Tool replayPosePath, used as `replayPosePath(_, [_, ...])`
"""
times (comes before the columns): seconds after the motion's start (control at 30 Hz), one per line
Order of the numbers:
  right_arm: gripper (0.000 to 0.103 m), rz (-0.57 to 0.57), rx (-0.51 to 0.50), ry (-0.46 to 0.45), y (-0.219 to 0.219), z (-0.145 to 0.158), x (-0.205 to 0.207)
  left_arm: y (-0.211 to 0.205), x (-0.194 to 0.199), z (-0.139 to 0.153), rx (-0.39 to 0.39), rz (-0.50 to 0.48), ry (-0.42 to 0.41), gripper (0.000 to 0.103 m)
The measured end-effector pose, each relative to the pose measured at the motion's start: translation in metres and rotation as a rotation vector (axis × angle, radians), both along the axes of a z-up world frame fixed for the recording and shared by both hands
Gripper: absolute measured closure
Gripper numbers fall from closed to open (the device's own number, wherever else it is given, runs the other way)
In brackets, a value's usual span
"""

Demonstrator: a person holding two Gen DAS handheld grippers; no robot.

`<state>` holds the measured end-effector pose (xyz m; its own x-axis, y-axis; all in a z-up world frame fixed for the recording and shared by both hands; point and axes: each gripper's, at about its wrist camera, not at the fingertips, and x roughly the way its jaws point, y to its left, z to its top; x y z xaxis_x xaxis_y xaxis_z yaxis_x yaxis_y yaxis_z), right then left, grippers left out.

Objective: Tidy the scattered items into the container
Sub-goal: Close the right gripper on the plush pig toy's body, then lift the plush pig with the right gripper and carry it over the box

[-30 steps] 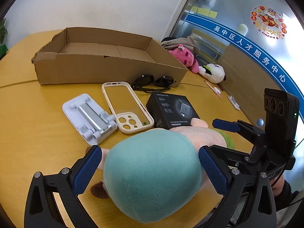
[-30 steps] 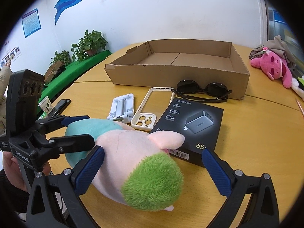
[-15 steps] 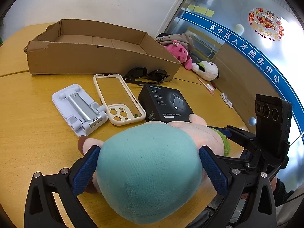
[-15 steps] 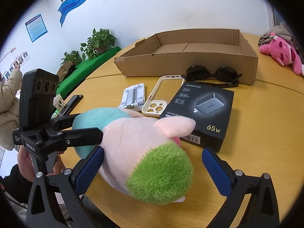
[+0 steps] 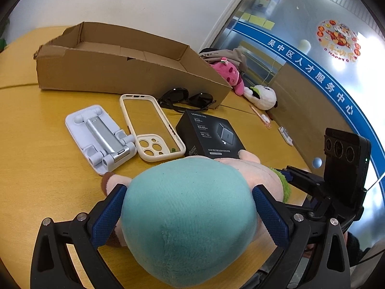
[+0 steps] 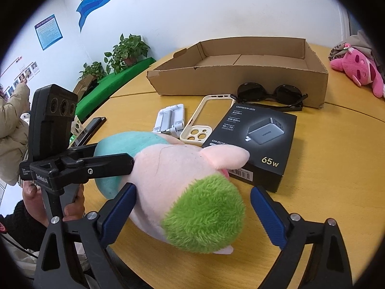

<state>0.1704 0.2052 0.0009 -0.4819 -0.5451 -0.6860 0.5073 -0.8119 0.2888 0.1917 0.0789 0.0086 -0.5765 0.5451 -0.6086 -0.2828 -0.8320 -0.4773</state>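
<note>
Gripping plush toy w/ left gripper, right gripper open astride

Place: public service office or reception hall
Signs: blue wall band with Chinese characters, upper right; notice posters, upper left
Furnishing: round wooden table; potted plants

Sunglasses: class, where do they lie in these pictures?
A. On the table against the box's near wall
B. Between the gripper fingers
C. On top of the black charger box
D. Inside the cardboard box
A: the sunglasses lie on the table at the foot of the cardboard box wall, outside it.
</note>
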Motion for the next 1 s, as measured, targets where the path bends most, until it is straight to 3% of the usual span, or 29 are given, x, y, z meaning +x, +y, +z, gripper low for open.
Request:
replayPosePath(0.2, [0.022,0.044,-0.023,-0.015,-0.005,0.001,0.001,-0.007,0.001,-0.005,0.044,-0.013,-0.007,0.0])
replayPosePath(0.43, [0.026,0.072,-0.035,-0.028,-0.006,0.001,0.002,-0.007,0.002,-0.003,0.027,-0.039,-0.021,0.0])
replayPosePath(0.7, [0.031,0.076,-0.028,-0.003,-0.011,0.012,0.002,-0.003,0.014,0.02,-0.063,-0.013,0.07,0.01])
replayPosePath(1.0, [0.031,0.113,-0.034,0.147,-0.032,0.074,-0.026,-0.023,-0.003,0.083,-0.101,0.027,0.227,0.011])
